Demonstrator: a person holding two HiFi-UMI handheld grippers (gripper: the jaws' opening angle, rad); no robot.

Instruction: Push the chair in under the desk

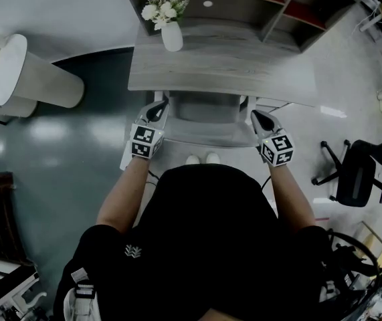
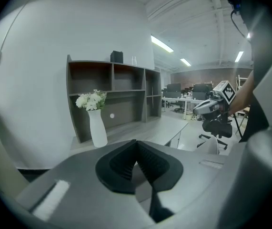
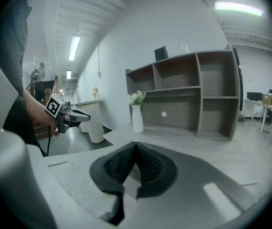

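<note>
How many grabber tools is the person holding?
2. The left hand-held gripper is by the left edge of the chair; the right hand-held gripper is by its right edge. No more seem hidden.

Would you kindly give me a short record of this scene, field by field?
desk: grey top, shelf behind it
chair: pale, at the desk's near edge, partly under the top
left hand-held gripper: jaws shut, by the chair's left corner
right hand-held gripper: jaws shut, by the chair's right corner
vase: white, holding flowers, upright on the desk's far left part
</note>
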